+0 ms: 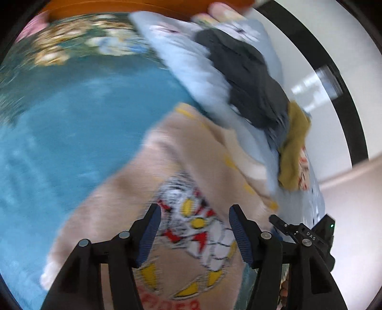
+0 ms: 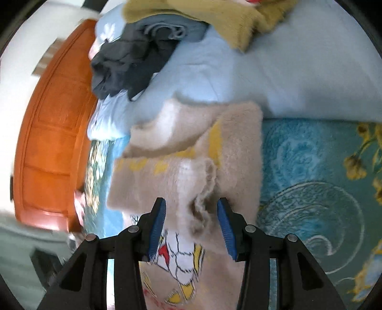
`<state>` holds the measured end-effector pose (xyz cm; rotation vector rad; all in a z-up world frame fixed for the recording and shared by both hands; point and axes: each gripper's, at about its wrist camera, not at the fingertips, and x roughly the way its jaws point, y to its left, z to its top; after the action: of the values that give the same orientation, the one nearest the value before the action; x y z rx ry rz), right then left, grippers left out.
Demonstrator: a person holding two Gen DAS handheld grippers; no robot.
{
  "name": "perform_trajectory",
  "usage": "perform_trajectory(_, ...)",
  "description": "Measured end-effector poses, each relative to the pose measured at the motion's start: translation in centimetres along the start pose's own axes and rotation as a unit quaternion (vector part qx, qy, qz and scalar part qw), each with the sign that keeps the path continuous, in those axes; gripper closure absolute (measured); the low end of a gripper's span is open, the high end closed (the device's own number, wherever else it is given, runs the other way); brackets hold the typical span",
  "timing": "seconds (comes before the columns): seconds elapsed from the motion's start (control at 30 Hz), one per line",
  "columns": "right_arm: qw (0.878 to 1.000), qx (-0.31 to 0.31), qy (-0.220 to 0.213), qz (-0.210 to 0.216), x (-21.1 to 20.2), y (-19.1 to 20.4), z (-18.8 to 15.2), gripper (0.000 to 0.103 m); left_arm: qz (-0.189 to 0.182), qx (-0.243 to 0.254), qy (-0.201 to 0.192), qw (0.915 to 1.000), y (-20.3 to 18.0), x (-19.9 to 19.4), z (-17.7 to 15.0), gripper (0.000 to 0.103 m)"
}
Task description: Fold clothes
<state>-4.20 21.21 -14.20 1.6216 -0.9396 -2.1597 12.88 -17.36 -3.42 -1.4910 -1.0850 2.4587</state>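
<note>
Both grippers are black with round silver screws; the left gripper [image 1: 193,235] and right gripper [image 2: 192,227] carry ribbed blue pads [image 2: 157,229], apparently rubber.

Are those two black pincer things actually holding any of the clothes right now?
No. Both the left tool and the right tool are open above the beige fleece top, gripping nothing.

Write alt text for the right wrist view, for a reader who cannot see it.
An open right gripper hovers over a fluffy beige garment with a cartoon print, lying partly folded on a teal patterned bedspread. Beyond it, dark grey clothing and a mustard yellow piece lie on pale blue bedding; an orange wooden panel stands at left.
</note>
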Motion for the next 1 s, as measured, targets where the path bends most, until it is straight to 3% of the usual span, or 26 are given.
perform_trajectory(0.17,1.000,0.001,-0.014,-0.011,0.5,1.2,0.1,0.060,-0.031,-0.096,-0.023,0.9947,4.4,-1.4,-0.3,0.039)
perform_trajectory(0.23,1.000,-0.012,-0.015,-0.016,0.6,2.1,0.1,0.067,-0.042,-0.103,-0.026,0.9934,4.7,-1.4,-0.4,0.039)
perform_trajectory(0.3,0.999,-0.028,-0.005,-0.031,1.1,3.0,0.1,0.093,-0.046,-0.104,-0.022,0.9933,5.0,-1.3,-0.5,0.039)
perform_trajectory(0.33,0.999,-0.036,0.000,-0.039,1.4,3.5,0.2,0.095,-0.045,-0.103,-0.019,0.9935,5.1,-1.2,-0.6,0.039)
perform_trajectory(0.4,0.998,-0.052,-0.002,-0.036,0.8,4.2,0.4,0.096,-0.040,-0.109,-0.016,0.9932,5.6,-1.1,-0.5,0.039)
perform_trajectory(0.53,0.994,-0.098,-0.045,-0.013,-2.9,5.3,0.3,0.097,-0.052,-0.141,-0.031,0.9882,7.0,-1.5,-0.6,0.039)
perform_trajectory(0.6,0.993,-0.104,-0.054,-0.026,-3.8,4.4,0.0,0.097,-0.059,-0.157,-0.036,0.9851,7.6,-1.5,-0.7,0.039)
perform_trajectory(0.8,0.997,-0.030,-0.007,-0.070,-0.3,-1.5,-0.6,0.097,-0.054,-0.158,-0.026,0.9856,7.5,-1.2,-0.8,0.039)
perform_trajectory(0.9,0.998,0.004,-0.015,-0.054,-0.1,-2.8,-0.6,0.097,-0.047,-0.154,-0.023,0.9867,7.4,-1.0,-0.7,0.038)
perform_trajectory(1.0,0.998,-0.013,-0.006,-0.064,0.0,-2.4,-0.5,0.097,-0.046,-0.165,-0.019,0.9850,7.7,-0.8,-0.8,0.038)
